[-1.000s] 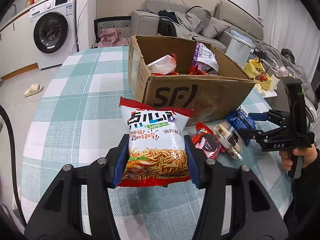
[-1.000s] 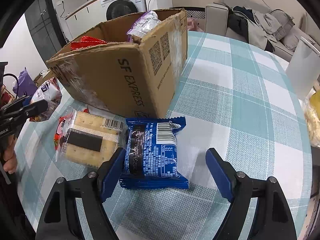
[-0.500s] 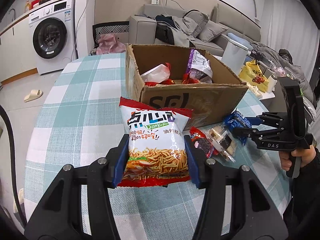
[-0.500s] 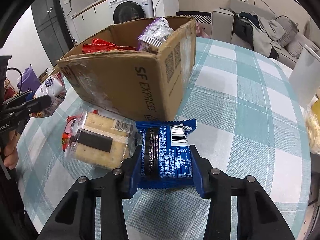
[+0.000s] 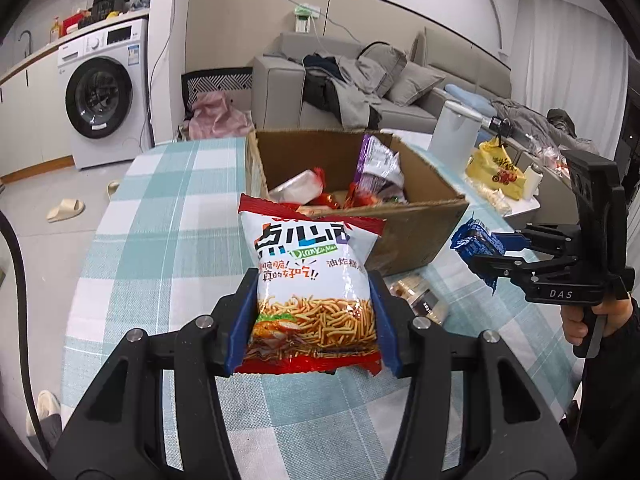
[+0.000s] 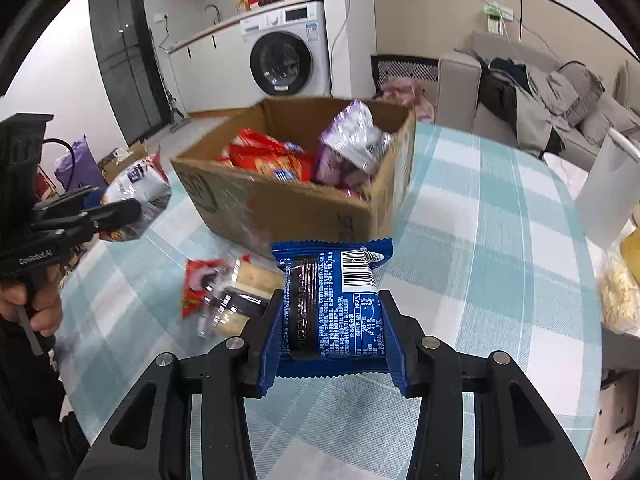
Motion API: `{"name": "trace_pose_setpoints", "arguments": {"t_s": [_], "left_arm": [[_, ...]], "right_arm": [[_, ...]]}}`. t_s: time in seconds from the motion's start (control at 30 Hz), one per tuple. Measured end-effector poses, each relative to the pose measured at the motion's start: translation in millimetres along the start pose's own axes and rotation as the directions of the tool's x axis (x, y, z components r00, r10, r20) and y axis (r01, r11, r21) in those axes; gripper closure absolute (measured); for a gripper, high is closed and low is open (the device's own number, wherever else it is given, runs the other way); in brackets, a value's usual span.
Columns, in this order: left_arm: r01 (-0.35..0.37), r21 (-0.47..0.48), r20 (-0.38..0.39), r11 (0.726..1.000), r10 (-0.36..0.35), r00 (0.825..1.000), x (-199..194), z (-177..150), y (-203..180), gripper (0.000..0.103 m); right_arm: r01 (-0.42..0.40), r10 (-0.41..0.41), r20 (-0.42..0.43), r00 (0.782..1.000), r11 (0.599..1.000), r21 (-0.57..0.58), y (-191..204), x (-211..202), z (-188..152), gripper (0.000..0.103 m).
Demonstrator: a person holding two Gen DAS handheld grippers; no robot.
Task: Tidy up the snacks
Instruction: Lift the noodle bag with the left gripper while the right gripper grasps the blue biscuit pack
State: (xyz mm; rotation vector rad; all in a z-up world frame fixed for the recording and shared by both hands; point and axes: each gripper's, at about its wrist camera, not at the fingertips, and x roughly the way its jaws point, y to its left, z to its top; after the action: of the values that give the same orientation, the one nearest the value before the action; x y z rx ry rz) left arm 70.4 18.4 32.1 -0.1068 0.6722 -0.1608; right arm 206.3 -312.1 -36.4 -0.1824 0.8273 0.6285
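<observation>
My left gripper (image 5: 314, 320) is shut on a white and red noodle-snack bag (image 5: 314, 280), held above the checked table in front of the open cardboard box (image 5: 416, 220). My right gripper (image 6: 332, 332) is shut on a blue cookie packet (image 6: 332, 300), lifted off the table near the box (image 6: 280, 208). In the left wrist view the right gripper (image 5: 486, 256) and its blue packet (image 5: 474, 238) are at the right of the box. The box holds red and purple snack packs (image 6: 348, 144). A clear cracker pack (image 6: 236, 300) and a red packet (image 6: 198, 280) lie on the table.
The checked tablecloth (image 5: 168, 216) covers a round table. A white bin (image 6: 608, 188) and yellow bag (image 5: 498, 170) stand at the table's right side. A sofa (image 5: 360, 80) and washing machine (image 5: 104, 92) are behind.
My right gripper closed on the blue packet and lifted it off the table. My left gripper rose higher with the noodle bag, so the box inside shows more.
</observation>
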Motion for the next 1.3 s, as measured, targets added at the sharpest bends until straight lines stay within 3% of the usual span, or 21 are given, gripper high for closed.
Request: {"name": "trace_pose_setpoints", "arguments": {"t_s": [0.7,1.3], "left_arm": [[-0.029,0.012,0.100,1.000,0.027,0.995,-38,14,-17,0.054],[-0.053,-0.025,0.130,0.998,0.055,0.990,-22,42,-4,0.054]], "right_arm": [[-0.046,0.037,0.189,0.981,0.998,0.042,15,-39,15,0.058],[-0.078,0.047,0.264,0.963,0.991,0.111,13,-36,37,0.058]]}}
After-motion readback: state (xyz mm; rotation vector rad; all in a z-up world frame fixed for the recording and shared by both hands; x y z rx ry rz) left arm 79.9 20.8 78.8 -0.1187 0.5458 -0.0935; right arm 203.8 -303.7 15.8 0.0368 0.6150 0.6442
